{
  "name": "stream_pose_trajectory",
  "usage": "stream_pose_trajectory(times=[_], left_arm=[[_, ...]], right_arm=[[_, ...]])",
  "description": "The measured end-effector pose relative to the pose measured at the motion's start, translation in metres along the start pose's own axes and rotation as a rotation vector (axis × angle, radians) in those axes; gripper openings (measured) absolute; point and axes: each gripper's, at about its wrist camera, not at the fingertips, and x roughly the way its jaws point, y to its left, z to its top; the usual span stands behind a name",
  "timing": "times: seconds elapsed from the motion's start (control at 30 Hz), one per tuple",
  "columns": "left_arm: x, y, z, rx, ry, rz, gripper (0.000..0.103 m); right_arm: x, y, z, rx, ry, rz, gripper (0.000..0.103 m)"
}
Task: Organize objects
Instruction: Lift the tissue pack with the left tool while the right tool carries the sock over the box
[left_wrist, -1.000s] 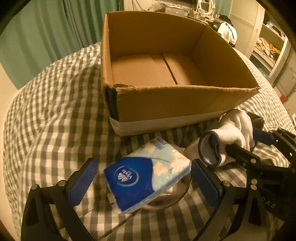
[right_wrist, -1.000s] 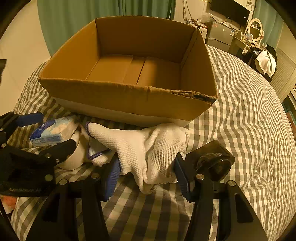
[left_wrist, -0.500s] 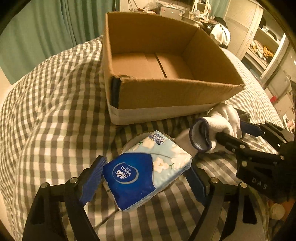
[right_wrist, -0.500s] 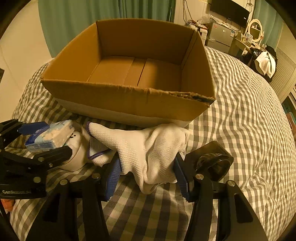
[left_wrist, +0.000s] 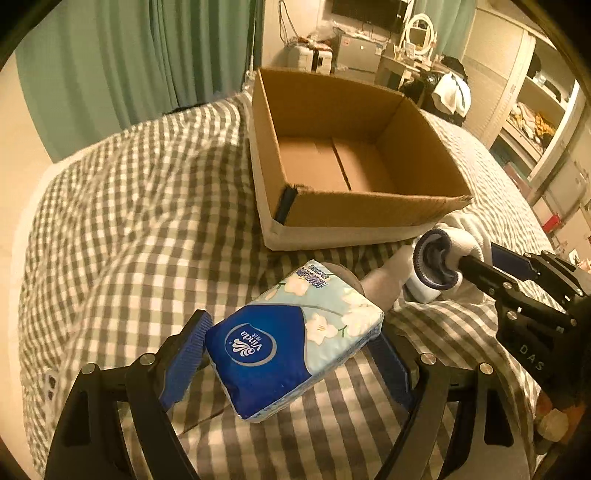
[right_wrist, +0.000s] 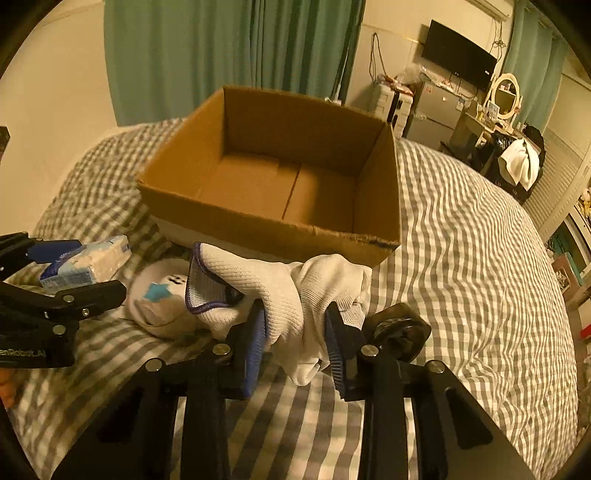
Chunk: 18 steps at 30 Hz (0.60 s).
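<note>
My left gripper (left_wrist: 291, 350) is shut on a blue and floral tissue pack (left_wrist: 291, 343) and holds it above the bed, in front of the open cardboard box (left_wrist: 354, 210). The pack also shows in the right wrist view (right_wrist: 88, 262). My right gripper (right_wrist: 295, 332) is shut on a white work glove with a blue cuff (right_wrist: 280, 295), lifted just before the box (right_wrist: 273, 218). The glove shows in the left wrist view (left_wrist: 443, 254) to the right. The box interior shows only bare cardboard.
A white rounded object with a blue star mark (right_wrist: 162, 299) lies on the checked bedspread (left_wrist: 129, 229) under the held items. A dark round object (right_wrist: 399, 332) lies right of my right gripper. Green curtains (right_wrist: 221, 48), furniture and shelves stand beyond the bed.
Both grippers rose and drew back from the box, carrying the tissue pack and the glove. My left gripper closed on the pack. The white object under the pack is now uncovered.
</note>
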Motion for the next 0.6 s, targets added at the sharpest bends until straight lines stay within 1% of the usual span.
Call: stream_pose_trajectory(times=[0.4,0.5,0.6], left_arm=[[-0.05,-0.014,0.004,0.047,-0.097,0.029,0.086],[-0.059,-0.017,0.008,0.051,-0.116,0.046,0.086],[-0.072,-0.02,0.012,0.059,-0.152,0.073,0.086]], right_arm=[[-0.066,0.011,0.012,-0.035,-0.113,-0.016,0.03],[-0.077,0.013,0.016,-0.043,-0.133,-0.014,0.03],[-0.091,0.012,0.022,-0.049,-0.16,-0.015,0.03]])
